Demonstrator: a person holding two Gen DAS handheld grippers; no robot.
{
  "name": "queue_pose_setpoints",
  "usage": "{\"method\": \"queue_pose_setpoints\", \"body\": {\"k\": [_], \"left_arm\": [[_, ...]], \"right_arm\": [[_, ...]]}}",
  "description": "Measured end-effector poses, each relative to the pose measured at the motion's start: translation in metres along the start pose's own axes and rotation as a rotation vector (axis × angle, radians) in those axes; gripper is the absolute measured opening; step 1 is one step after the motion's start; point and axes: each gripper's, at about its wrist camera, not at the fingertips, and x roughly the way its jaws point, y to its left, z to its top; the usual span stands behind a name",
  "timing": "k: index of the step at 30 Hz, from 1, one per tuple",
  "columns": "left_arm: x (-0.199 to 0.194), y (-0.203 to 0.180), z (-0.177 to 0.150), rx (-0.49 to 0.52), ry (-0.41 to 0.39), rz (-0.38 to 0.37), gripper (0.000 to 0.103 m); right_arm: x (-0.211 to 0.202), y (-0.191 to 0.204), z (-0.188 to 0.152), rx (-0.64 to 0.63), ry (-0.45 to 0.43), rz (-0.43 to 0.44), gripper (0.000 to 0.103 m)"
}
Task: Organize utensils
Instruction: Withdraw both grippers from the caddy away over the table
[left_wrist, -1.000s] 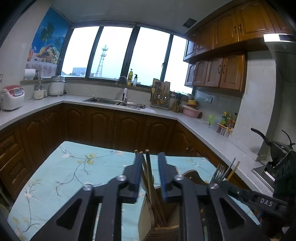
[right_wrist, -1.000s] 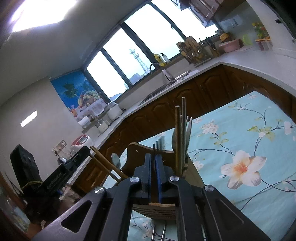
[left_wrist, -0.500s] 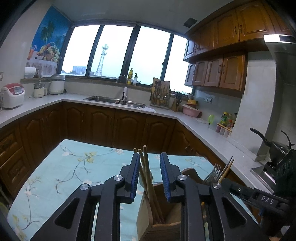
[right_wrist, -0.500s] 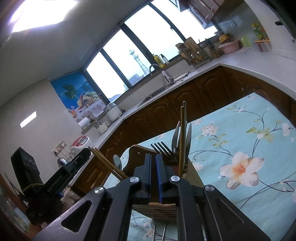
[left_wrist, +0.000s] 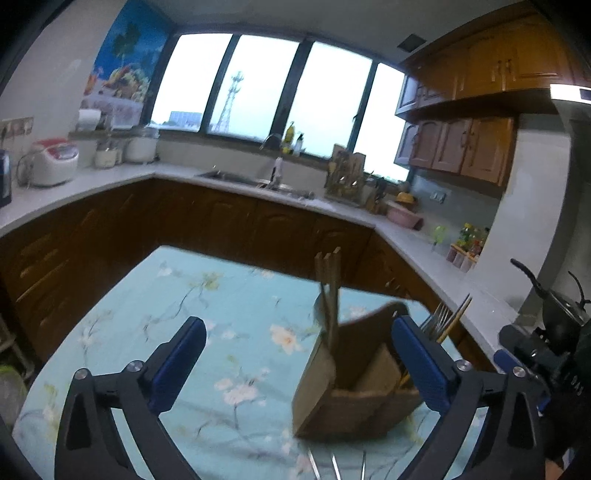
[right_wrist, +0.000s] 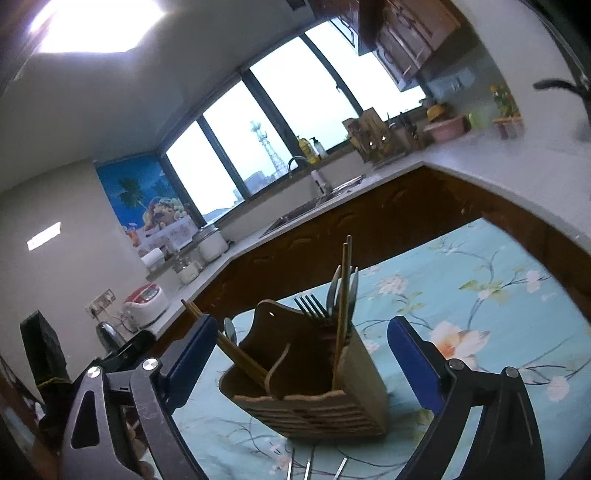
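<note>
- Now both tools gape empty: the left tool (left_wrist: 295, 363) has let go of the chopsticks (left_wrist: 330, 295), the right tool (right_wrist: 301, 356) of the holder's wall.
- So that pair stands in the holder (right_wrist: 314, 376) on the desk (right_wrist: 480, 295) (likely one placement done).
- Forks (right_wrist: 312, 306) and spoons share it; loose utensils (right_wrist: 310, 467) lie just before it, probably next, nothing blocking.

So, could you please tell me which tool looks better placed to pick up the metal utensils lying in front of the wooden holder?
Probably the right tool: it is open and the loose utensils lie centred below it, near the holder.
</note>
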Motion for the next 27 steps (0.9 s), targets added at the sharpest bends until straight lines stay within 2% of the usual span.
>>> {"method": "queue_pose_setpoints", "body": {"k": [6, 10, 14, 21, 27], "left_arm": [[-0.030, -0.003, -0.003, 0.003, 0.048, 0.018, 0.102], [-0.056, -0.006, -0.003, 0.021, 0.066, 0.061, 0.102], [-0.083, -0.007, -0.003, 0.023, 0.081, 0.061, 0.102], [-0.138, -0.008, -0.013, 0.052, 0.049, 0.072, 0.102], [-0.169, -0.008, -0.027, 0.088, 0.013, 0.078, 0.102]], "right_arm": [[-0.018, 0.011, -0.006, -0.028, 0.004, -0.006, 0.095], [-0.035, 0.017, -0.012, -0.040, 0.000, -0.012, 0.096], [-0.050, 0.025, -0.021, -0.039, 0.004, -0.005, 0.096], [-0.078, 0.043, -0.035, -0.074, 0.000, -0.016, 0.098], [-0.106, 0.058, -0.045, -0.147, -0.023, -0.041, 0.100]]}}
